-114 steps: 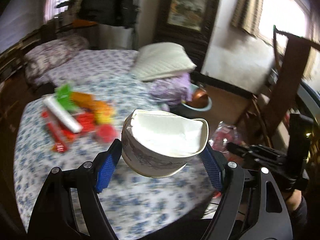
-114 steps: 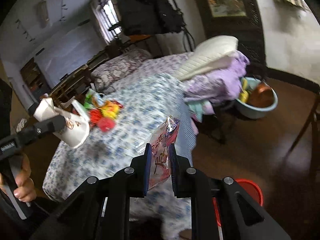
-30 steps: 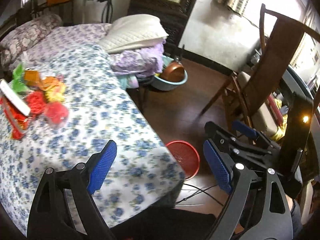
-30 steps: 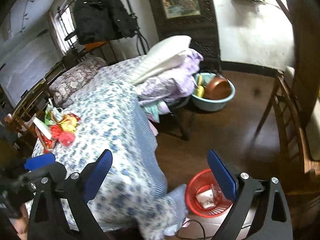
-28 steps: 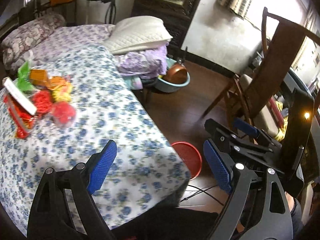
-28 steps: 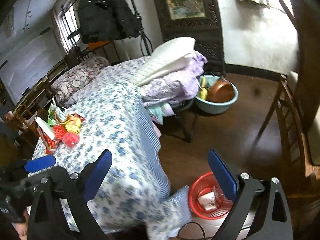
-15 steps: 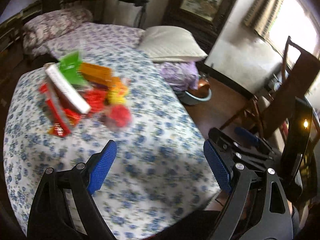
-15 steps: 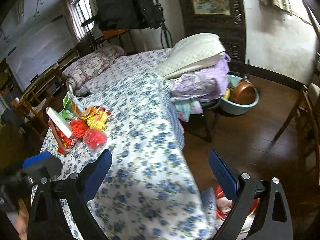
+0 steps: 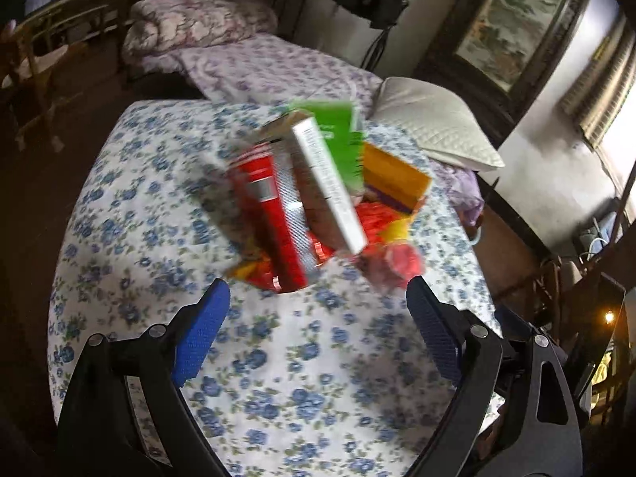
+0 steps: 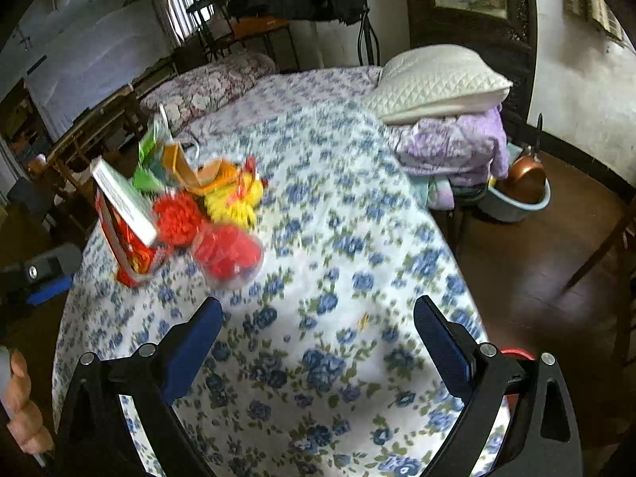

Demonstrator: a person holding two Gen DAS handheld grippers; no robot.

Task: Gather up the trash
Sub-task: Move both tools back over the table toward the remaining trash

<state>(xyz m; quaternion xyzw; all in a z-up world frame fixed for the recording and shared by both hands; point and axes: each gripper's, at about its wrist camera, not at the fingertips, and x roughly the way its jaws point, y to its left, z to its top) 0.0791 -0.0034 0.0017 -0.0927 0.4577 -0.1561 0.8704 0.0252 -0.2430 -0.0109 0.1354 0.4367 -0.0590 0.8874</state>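
A pile of trash lies on the floral tablecloth (image 9: 302, 361): a red box (image 9: 278, 222), a white box (image 9: 330, 183), a green packet (image 9: 338, 135), an orange packet (image 9: 391, 177) and a red ball-like wrapper (image 9: 399, 260). My left gripper (image 9: 314, 338) is open and empty, just in front of the pile. My right gripper (image 10: 318, 342) is open and empty, over the cloth (image 10: 338, 262), with the pile (image 10: 179, 206) to its upper left. The rim of the red waste basket (image 10: 512, 353) peeks out behind its right finger.
A white pillow (image 10: 441, 79) on purple bedding (image 10: 457, 147) sits beyond the table. A blue basin with a copper pot (image 10: 520, 187) stands on the wooden floor at right. Wooden chairs (image 9: 43, 59) stand at the left.
Both grippers, which held a paper bowl and a wrapper earlier, are now empty. Both have swung away from the red basket back toward the table, and the left has closed in on the pile.
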